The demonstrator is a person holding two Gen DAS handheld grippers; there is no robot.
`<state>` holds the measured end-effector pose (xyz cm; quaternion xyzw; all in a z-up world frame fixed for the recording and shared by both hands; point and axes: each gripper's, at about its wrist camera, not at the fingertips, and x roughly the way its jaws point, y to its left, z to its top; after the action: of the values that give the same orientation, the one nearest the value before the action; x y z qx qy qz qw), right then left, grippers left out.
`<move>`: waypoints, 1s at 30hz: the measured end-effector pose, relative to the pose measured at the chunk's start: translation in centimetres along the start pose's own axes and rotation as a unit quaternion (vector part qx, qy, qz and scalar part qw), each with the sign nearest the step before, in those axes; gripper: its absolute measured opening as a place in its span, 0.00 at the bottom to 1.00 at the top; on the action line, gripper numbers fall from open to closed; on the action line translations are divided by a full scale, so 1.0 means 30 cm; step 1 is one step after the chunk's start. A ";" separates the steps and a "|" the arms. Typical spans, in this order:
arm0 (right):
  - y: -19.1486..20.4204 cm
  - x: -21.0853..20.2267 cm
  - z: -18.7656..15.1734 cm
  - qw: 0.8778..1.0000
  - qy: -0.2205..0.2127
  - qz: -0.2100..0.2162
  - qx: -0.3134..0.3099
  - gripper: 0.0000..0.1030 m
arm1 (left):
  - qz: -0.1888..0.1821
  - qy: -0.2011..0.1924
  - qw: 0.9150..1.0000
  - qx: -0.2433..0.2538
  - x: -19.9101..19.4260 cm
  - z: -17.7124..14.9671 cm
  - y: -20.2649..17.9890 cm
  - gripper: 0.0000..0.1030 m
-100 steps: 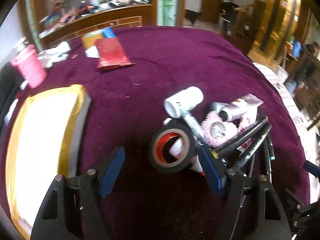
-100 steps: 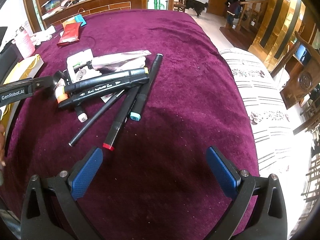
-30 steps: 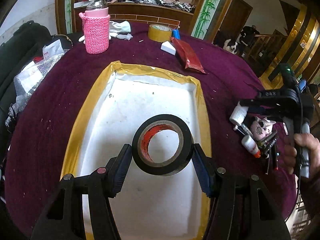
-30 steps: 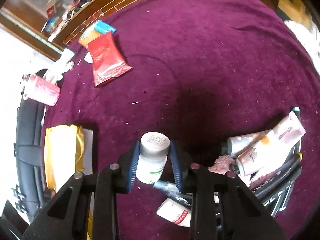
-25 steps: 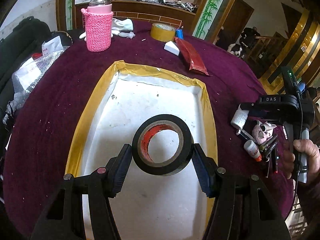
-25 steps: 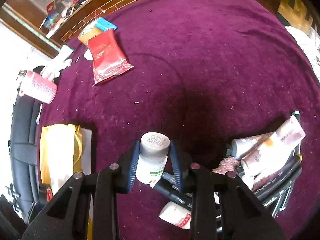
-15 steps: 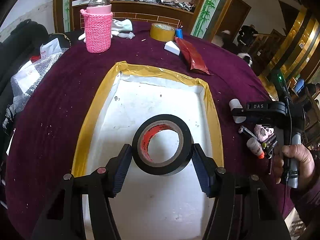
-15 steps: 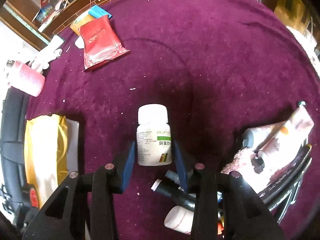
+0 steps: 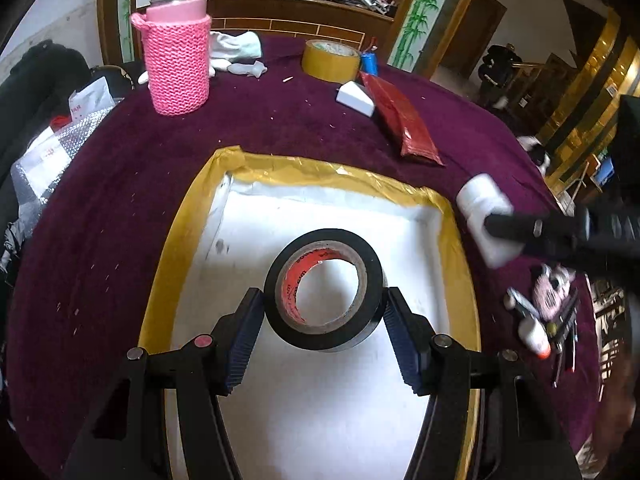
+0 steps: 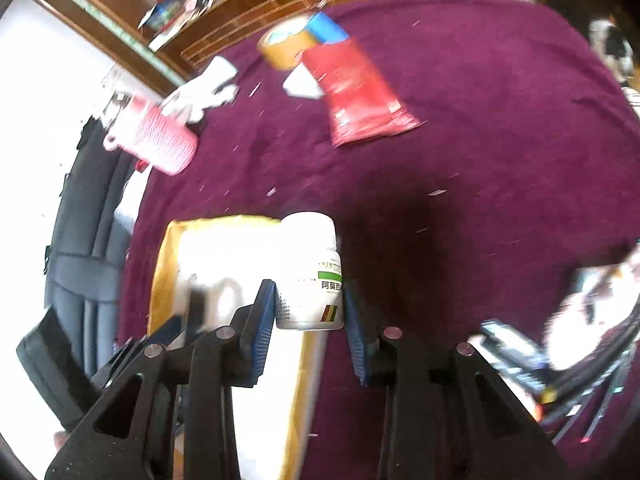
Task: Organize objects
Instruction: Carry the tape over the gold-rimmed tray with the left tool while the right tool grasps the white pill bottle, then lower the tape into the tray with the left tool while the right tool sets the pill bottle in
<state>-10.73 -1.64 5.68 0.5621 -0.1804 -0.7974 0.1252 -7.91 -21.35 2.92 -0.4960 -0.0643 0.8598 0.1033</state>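
Observation:
My left gripper [image 9: 324, 314] is shut on a black tape roll [image 9: 370, 280] with a red core, which stands on edge between the blue pads. The roll hangs over the white tray with a gold rim [image 9: 320, 168]. In the right wrist view my right gripper [image 10: 310, 314] is shut on a white pill bottle [image 10: 310, 264] with a green-striped label, cap pointing away. The bottle hangs above the gold rim [image 10: 164, 272] of the tray. In the left wrist view the same bottle [image 9: 480, 204] and right gripper [image 9: 494, 226] are blurred, just outside the tray's right edge.
On the purple cloth behind the tray stand a pink knitted bottle [image 9: 176, 68], a yellow tape roll [image 9: 330, 60], a white block [image 9: 356, 98] and a red packet [image 9: 404, 120]. A heap of pens and tubes [image 9: 548, 320] lies to the right. Dark bags sit at the left.
My right gripper has lifted the pill bottle off the heap and carried it left to the tray's edge. My left gripper has moved further over the tray with the tape roll.

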 end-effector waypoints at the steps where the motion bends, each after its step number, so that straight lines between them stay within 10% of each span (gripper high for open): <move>1: 0.018 0.026 -0.002 1.000 0.006 -0.001 -0.001 0.30 | 0.004 0.001 1.000 0.003 0.016 0.010 0.000 0.53; 17: 0.137 0.091 -0.038 0.993 0.002 -0.078 -0.088 0.44 | 0.000 0.007 1.000 -0.016 0.048 0.021 0.039 0.59; 30: 0.217 -0.105 -0.114 0.972 -0.093 -0.154 -0.151 0.49 | 0.036 -0.068 0.997 -0.023 -0.156 0.021 0.039 0.61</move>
<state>-6.46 -6.75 10.12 0.4810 0.0199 -0.8740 0.0667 -6.30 -23.64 6.92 -0.4407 -0.0728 0.8929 0.0562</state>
